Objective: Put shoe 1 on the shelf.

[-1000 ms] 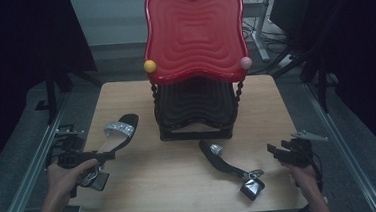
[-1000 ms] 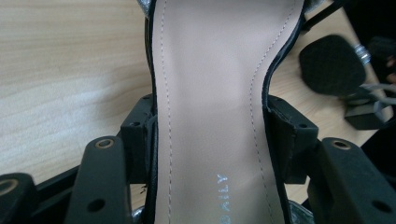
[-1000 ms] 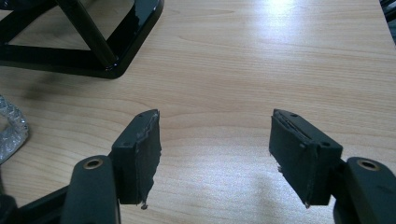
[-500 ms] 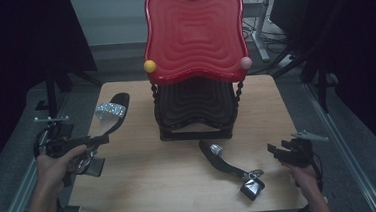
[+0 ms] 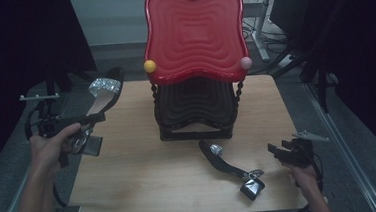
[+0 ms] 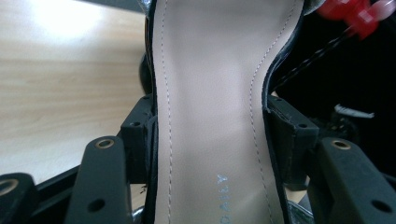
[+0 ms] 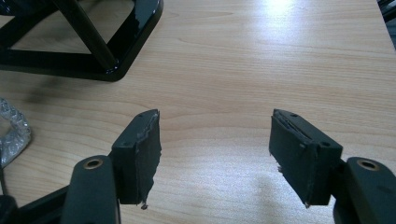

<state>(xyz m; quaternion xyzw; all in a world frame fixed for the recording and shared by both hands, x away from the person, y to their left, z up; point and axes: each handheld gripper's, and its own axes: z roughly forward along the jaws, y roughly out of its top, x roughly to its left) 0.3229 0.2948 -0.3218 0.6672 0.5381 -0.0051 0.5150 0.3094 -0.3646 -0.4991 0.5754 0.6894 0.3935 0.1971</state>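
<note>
Left of the rack (image 5: 194,85), our left gripper (image 5: 84,124) has lifted its sandal (image 5: 102,94) off the worktop (image 5: 146,179), fingers (image 6: 140,135) clamping its sole, ready for shelving, while right of the rack the second sandal (image 5: 228,168) lies before our right gripper (image 5: 279,152), fingers wide and empty.

Rack (image 5: 196,105) is set at the bench's (image 5: 146,189) rear centre, a tray (image 5: 194,35) stood upright on top. One sandal (image 5: 100,99) is held clear of the bench at its left edge – clamped in the left gripper (image 5: 79,126), left of the rack. The second sandal (image 5: 230,168) is laid on the bench before the rack, right of centre – the right gripper (image 5: 279,152) is positioned just right of it, near the front right corner.
</note>
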